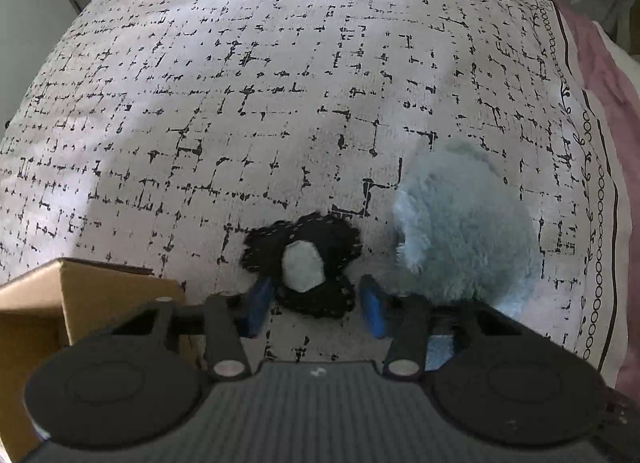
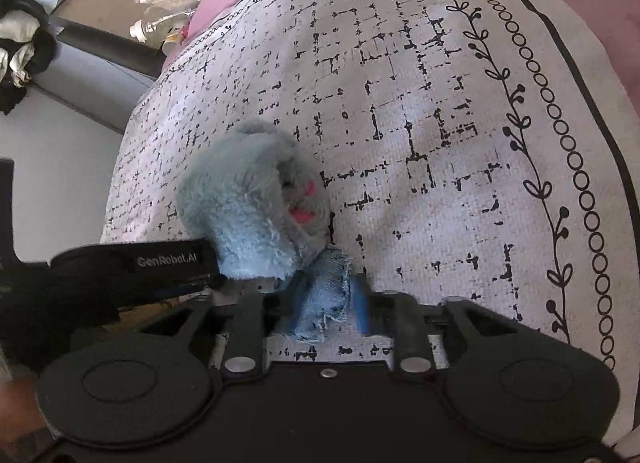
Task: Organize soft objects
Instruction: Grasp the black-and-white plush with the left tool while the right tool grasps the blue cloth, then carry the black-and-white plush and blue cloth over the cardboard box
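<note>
A black felt piece with a pale blue oval patch [image 1: 301, 267] lies on the patterned white cloth [image 1: 280, 103]. My left gripper [image 1: 316, 299] is open, its blue fingers on either side of the piece's near end. A fluffy light-blue plush [image 1: 464, 231] sits just right of it. In the right wrist view the same plush [image 2: 248, 203] shows pink marks on its face. My right gripper [image 2: 324, 299] is shut on a frayed blue denim scrap [image 2: 324, 295] beside the plush. The left gripper's body [image 2: 132, 267] shows at the left.
A cardboard box [image 1: 60, 303] stands at the near left beside the left gripper. Pink bedding [image 1: 600, 71] borders the cloth on the right. In the right wrist view a plastic bottle [image 2: 150, 27], a flat box and dark clothes lie beyond the cloth's far left edge.
</note>
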`<state>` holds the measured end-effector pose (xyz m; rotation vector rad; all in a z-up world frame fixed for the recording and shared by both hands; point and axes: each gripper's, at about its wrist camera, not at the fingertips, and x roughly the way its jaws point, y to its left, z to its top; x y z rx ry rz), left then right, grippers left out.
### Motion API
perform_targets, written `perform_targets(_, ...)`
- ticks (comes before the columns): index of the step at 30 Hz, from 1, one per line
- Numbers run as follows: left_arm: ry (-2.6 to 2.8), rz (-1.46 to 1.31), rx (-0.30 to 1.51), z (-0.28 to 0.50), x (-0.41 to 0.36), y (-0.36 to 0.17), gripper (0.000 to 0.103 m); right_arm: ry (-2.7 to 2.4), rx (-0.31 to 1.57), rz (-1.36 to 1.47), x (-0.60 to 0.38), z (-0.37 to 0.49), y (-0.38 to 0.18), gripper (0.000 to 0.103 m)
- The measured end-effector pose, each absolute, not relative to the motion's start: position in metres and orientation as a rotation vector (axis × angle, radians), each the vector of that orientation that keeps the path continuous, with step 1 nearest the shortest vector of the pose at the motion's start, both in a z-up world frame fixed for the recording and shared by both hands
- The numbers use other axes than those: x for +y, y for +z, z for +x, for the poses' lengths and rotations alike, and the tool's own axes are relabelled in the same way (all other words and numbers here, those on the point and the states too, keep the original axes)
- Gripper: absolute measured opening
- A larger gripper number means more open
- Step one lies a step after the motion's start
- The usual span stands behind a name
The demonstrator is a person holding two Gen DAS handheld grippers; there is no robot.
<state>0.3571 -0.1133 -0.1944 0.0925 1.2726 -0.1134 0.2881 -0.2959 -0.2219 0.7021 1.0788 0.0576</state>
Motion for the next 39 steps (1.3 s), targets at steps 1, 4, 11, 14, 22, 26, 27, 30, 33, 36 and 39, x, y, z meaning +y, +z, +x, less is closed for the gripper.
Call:
perform_targets(1,-0.114,0.071,1.279,0.357,-0.111,-0.195,0.031,0.059,1.079,0.700,-0.296,0.289,-0.222,0.046)
perform_targets(4,-0.101,0.057,1.267,0.355,-0.109,-0.193,0.019,0.067,1.082,0.648,-0.289,0.290,-0.222,0.047)
perform_targets(11,-0.135,0.026,1.239,0.342,-0.112,-0.171,0.017,0.078,1.072,0.584,-0.283,0.287,-0.219,0.028)
perform_targets(14,-0.143,0.015,1.231,0.334,-0.113,-0.160,0.017,0.079,1.079,0.617,-0.287,0.285,-0.219,0.026)
perform_targets(22,-0.170,-0.012,1.218,0.305,-0.104,-0.137,0.017,0.049,1.108,0.681,-0.297,0.272,-0.216,0.025)
perform_targets(26,-0.171,-0.047,1.208,0.290,-0.095,-0.127,0.017,0.040,1.128,0.708,-0.301,0.265,-0.212,0.024)
perform_targets(27,-0.172,-0.053,1.202,0.287,-0.092,-0.124,0.017,0.038,1.121,0.699,-0.300,0.263,-0.208,0.024)
perform_targets(30,-0.180,-0.064,1.183,0.276,-0.087,-0.114,0.017,0.034,1.093,0.672,-0.299,0.254,-0.194,0.024)
perform_targets(33,-0.181,-0.071,1.167,0.264,-0.081,-0.107,0.017,0.015,1.082,0.660,-0.297,0.245,-0.185,0.024)
perform_targets(36,-0.176,-0.085,1.158,0.256,-0.072,-0.104,0.017,0.003,1.056,0.625,-0.293,0.237,-0.171,0.024)
perform_targets(39,-0.165,-0.106,1.144,0.248,-0.061,-0.098,0.017,-0.001,1.019,0.587,-0.290,0.229,-0.153,0.024)
